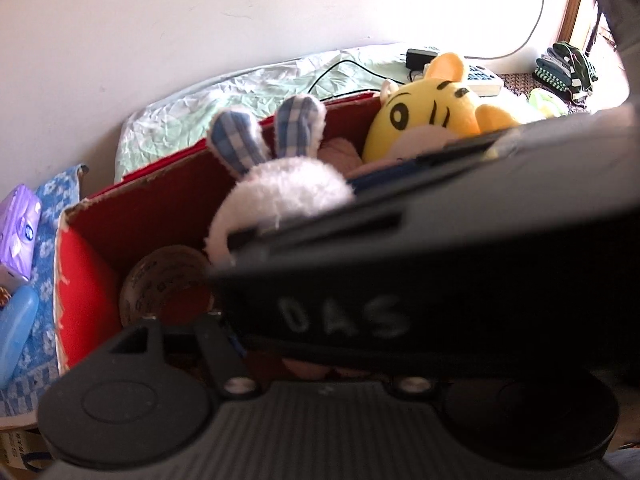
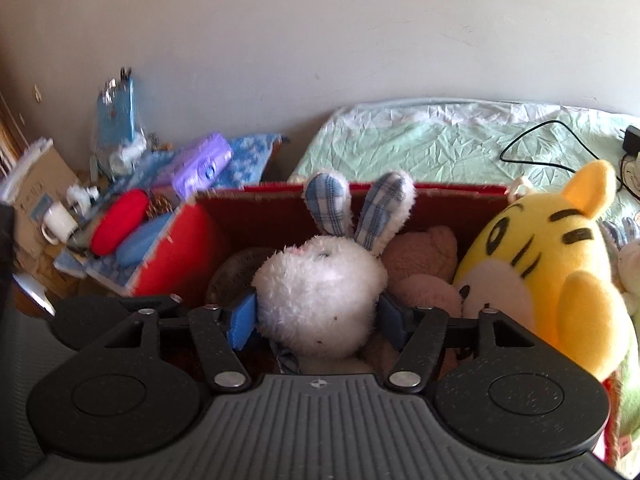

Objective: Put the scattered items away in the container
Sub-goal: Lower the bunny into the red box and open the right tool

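A red cardboard box (image 2: 256, 194) stands against a bed. Inside it sits a white plush bunny (image 2: 320, 300) with blue checked ears, upright. My right gripper (image 2: 316, 320) has its blue pads (image 2: 242, 320) either side of the bunny's head; the head looks round and unsqueezed. Beside the bunny lie a pink plush (image 2: 424, 264) and a brown round tin (image 2: 236, 272). A yellow tiger plush (image 2: 540, 264) leans over the box's right end. In the left wrist view the right gripper's black body (image 1: 400, 280) hides the fingertips of my left gripper (image 1: 316, 364), which is over the box (image 1: 168, 168).
A bed with a pale green sheet (image 2: 440, 140) lies behind the box, with a black cable and charger (image 2: 632, 140). Left of the box sit a purple tissue pack (image 2: 200, 164), a red case (image 2: 116, 220), a blue case (image 2: 140, 244) and a white mug (image 2: 58, 222). Folded striped socks (image 1: 568, 68) lie far right.
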### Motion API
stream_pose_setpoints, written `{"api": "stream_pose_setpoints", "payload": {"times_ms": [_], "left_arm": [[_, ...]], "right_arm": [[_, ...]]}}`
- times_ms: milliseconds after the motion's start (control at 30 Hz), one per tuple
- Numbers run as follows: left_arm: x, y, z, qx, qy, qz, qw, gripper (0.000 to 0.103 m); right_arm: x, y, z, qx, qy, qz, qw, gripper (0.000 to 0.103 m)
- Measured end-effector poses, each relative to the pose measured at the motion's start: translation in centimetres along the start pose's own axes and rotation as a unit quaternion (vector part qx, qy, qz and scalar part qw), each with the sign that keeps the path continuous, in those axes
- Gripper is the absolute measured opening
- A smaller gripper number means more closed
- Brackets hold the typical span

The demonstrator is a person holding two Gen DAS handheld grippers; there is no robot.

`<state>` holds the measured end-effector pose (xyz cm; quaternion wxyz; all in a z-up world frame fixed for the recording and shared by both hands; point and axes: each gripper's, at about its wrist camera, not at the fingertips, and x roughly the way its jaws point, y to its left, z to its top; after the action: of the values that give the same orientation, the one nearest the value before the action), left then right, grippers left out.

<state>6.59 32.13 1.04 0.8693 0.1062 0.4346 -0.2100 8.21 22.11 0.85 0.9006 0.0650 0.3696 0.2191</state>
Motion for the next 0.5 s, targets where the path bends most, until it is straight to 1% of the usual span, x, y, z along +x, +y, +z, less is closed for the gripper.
{"api": "stream_pose_setpoints", "payload": {"times_ms": [33, 100, 133, 167, 200, 267, 333, 433, 500], "left_arm": [[-0.1, -0.1, 0.0, 0.001, -0.003, -0.002, 1.0000, 0.069], [-0.1, -0.1, 0.2, -0.001, -0.004, -0.005, 1.0000, 0.070], [-0.1, 0.0, 0.2, -0.003, -0.004, -0.007, 1.0000, 0.071], [0.0, 0.1, 0.2, -0.005, -0.004, -0.009, 0.9999, 0.071], [0.0, 0.2, 0.2, -0.007, -0.005, -0.012, 0.9999, 0.071], [-0.4, 0.5, -0.1, -0.012, -0.014, -0.020, 0.9996, 0.072], [-0.9, 0.6, -0.4, -0.012, -0.026, -0.026, 0.9992, 0.074], [-1.9, 0.6, -0.9, -0.009, -0.039, -0.025, 0.9989, 0.075], [-2.5, 0.7, -1.3, -0.014, -0.046, -0.029, 0.9984, 0.075]], "right_arm": [[-0.6, 0.1, 0.1, -0.003, -0.013, -0.005, 1.000, 0.067], [-1.5, 0.3, 0.3, -0.014, -0.031, -0.031, 0.999, 0.068], [-1.8, 0.2, 0.4, -0.013, -0.037, -0.034, 0.999, 0.068], [-2.2, -0.1, 0.5, -0.005, -0.041, -0.026, 0.999, 0.065], [-2.6, -0.5, 0.7, 0.007, -0.044, -0.008, 0.999, 0.062], [-3.0, -1.2, 1.1, 0.031, -0.044, 0.032, 0.998, 0.047], [-2.8, -1.2, 1.3, 0.030, -0.037, 0.047, 0.998, 0.037], [-2.0, -0.9, 1.4, 0.017, -0.021, 0.064, 0.998, 0.032], [-1.3, -0.8, 1.4, 0.011, -0.009, 0.058, 0.998, 0.030]]}}
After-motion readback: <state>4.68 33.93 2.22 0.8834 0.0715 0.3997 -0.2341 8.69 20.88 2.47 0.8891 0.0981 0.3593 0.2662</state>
